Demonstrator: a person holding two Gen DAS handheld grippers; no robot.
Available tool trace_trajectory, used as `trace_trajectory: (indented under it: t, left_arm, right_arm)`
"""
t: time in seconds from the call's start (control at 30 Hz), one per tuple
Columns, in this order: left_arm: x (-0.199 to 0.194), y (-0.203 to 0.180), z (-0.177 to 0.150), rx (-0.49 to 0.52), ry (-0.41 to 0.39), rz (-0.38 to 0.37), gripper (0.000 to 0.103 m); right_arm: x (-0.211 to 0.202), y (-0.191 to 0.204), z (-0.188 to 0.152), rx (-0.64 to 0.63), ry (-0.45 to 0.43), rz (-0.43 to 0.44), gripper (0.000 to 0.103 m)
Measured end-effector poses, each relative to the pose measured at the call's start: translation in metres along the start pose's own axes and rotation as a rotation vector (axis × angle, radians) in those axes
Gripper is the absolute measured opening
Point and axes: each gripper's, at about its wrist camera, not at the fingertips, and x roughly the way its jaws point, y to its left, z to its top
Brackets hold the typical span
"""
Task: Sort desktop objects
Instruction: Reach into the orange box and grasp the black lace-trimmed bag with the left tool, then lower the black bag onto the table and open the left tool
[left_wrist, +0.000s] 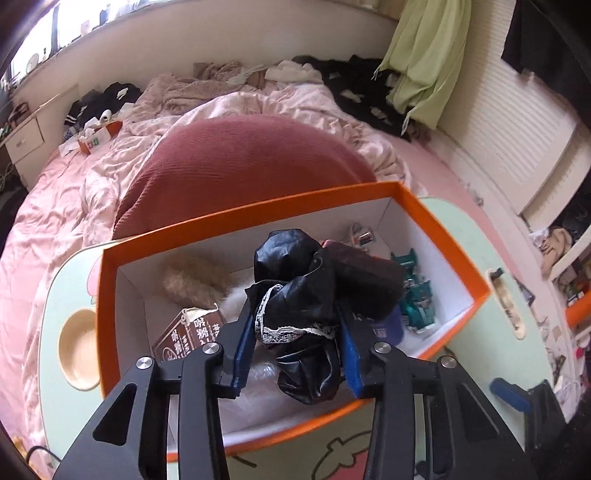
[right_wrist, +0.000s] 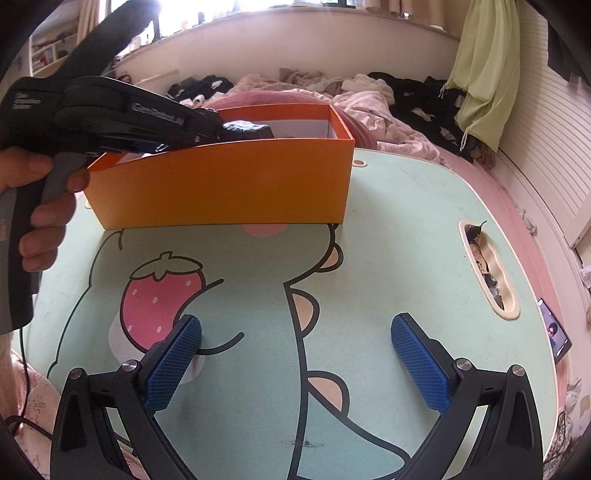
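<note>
left gripper (left_wrist: 295, 321) clamps black lace-trimmed cloth (left_wrist: 299, 295) above orange box (left_wrist: 251, 206)

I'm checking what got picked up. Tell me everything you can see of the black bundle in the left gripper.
The black bundle is crumpled, shiny material, like thin plastic or faux leather, with a strip of white lace trim across its middle. It bulges above and below the left gripper, whose blue pads press on its sides. It is held over the open orange box, above other things lying inside; whether it touches them cannot be told.
</note>
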Motion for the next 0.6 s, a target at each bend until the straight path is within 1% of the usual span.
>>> trace_trajectory:
  t: [0.13, 0.2, 0.3, 0.37, 0.43, 0.5, 0.53, 0.57, 0.6]
  left_arm:
    - [-0.046, 0.004, -0.004, -0.005, -0.108, -0.041, 0.041]
    - [-0.074, 0.007, -0.011, -0.010, -0.167, -0.090, 0.041]
    - [-0.100, 0.004, -0.028, 0.008, -0.206, -0.139, 0.041]
    - [-0.104, 0.005, -0.044, 0.018, -0.189, -0.164, 0.041]
    - [-0.099, 0.007, -0.061, 0.009, -0.159, -0.195, 0.041]
    - [-0.088, 0.008, -0.074, -0.002, -0.139, -0.181, 0.042]
    - [-0.080, 0.010, -0.080, -0.009, -0.129, -0.166, 0.045]
    - [-0.073, 0.012, -0.084, -0.021, -0.120, -0.161, 0.051]
    - [-0.066, 0.017, -0.088, -0.047, -0.108, -0.164, 0.055]
  right_arm:
    - [-0.001, 0.000, 0.000, 0.000, 0.000, 0.000, 0.103]
    - [-0.001, -0.001, 0.000, 0.000, 0.000, 0.000, 0.103]
    - [-0.001, -0.001, 0.000, 0.000, 0.000, 0.000, 0.103]
    - [-0.001, -0.001, 0.000, 0.001, 0.000, 0.000, 0.103]
    - [0.000, -0.001, 0.000, 0.001, 0.000, 0.000, 0.103]
    - [-0.001, -0.001, -0.001, 0.001, 0.000, 0.000, 0.103]
    - [-0.001, -0.001, 0.000, 0.001, 0.000, 0.000, 0.103]
    - [-0.002, -0.001, 0.000, 0.001, 0.000, 0.000, 0.103]
    - [-0.002, -0.001, -0.001, 0.001, 0.000, 0.000, 0.103]
